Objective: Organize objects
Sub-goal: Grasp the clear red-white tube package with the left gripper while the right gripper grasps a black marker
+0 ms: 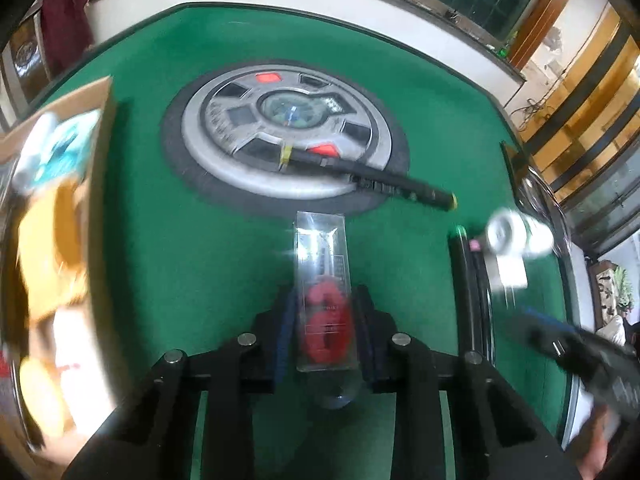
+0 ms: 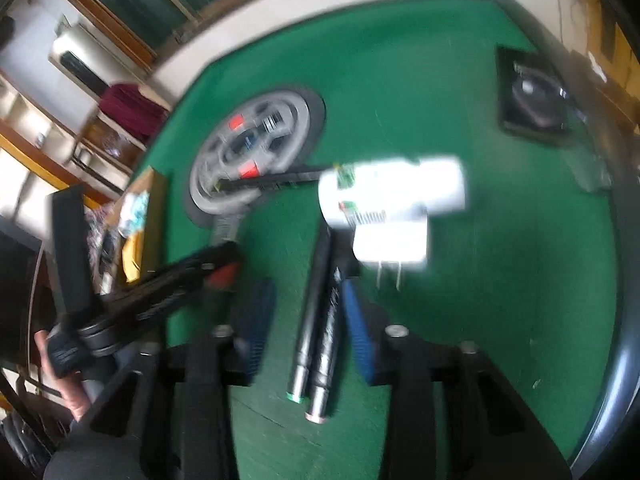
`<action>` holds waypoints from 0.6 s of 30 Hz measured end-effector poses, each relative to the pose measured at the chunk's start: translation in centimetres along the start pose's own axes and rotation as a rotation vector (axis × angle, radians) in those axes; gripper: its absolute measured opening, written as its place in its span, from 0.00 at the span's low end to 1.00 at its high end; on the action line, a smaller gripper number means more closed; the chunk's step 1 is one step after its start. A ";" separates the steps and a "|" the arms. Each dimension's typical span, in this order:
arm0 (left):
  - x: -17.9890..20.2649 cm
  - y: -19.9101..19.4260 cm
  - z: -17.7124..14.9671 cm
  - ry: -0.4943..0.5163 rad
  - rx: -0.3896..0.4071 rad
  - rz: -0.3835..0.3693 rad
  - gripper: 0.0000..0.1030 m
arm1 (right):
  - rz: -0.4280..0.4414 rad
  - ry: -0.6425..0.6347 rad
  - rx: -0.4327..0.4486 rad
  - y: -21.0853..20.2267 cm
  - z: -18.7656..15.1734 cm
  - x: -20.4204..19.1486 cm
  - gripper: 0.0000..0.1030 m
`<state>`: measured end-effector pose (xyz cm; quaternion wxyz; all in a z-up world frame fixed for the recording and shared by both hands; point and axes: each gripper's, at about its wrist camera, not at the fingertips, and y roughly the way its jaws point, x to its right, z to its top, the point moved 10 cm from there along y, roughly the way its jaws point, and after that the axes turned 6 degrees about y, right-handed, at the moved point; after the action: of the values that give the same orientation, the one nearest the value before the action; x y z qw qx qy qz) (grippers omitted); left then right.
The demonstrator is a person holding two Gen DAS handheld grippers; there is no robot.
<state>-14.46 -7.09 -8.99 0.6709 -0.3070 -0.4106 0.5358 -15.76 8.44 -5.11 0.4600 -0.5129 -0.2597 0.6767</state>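
Observation:
In the left wrist view my left gripper (image 1: 325,296) is shut on a clear plastic case (image 1: 322,264) with a red item inside; its blue pads press both long sides. The right wrist view is blurred. There my right gripper (image 2: 306,292) straddles two black pens (image 2: 320,320) lying side by side on the green table (image 2: 480,280). Its right pad is against them and green shows between the left pad and the pens, so it is open. The pens (image 1: 468,300) and right gripper (image 1: 536,320) also show at the right of the left wrist view.
A white bottle (image 2: 392,192) and a white plug (image 2: 390,244) lie just beyond the pens. Another black pen (image 1: 372,178) rests across the silver centre disc (image 1: 280,132). A cardboard box (image 1: 60,200) of items stands at the left. A black recessed holder (image 2: 536,96) sits in the far corner.

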 end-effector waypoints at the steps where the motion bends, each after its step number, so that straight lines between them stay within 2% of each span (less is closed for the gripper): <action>1: 0.0 -0.5 -0.8 0.001 0.008 -0.010 0.24 | -0.023 -0.006 -0.009 0.3 -0.3 0.2 0.24; 3: 0.0 -1.1 -1.8 0.011 0.020 -0.008 0.24 | -0.051 -0.017 -0.006 0.6 -0.5 0.2 0.20; 6: 0.4 -1.4 -2.3 0.036 0.036 0.014 0.25 | -0.123 -0.039 -0.003 1.5 -0.7 0.7 0.20; 8: 0.4 -1.5 -2.2 0.037 0.043 0.014 0.25 | -0.130 -0.044 -0.001 1.8 -0.8 0.8 0.18; 10: 0.4 -1.5 -2.1 0.038 0.048 0.009 0.25 | -0.177 -0.062 0.016 1.5 -0.7 0.9 0.10; 16: 0.5 -1.3 -1.8 0.051 0.075 0.035 0.27 | -0.185 -0.089 0.009 1.3 -0.8 1.0 0.10; 18: 0.8 -1.0 -1.7 0.078 0.083 0.080 0.27 | -0.206 -0.122 0.017 1.5 -0.9 0.7 0.12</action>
<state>-12.41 -6.48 -8.73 0.6764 -0.3156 -0.3489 0.5667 -15.45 8.32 -7.01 0.5150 -0.4374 -0.3327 0.6579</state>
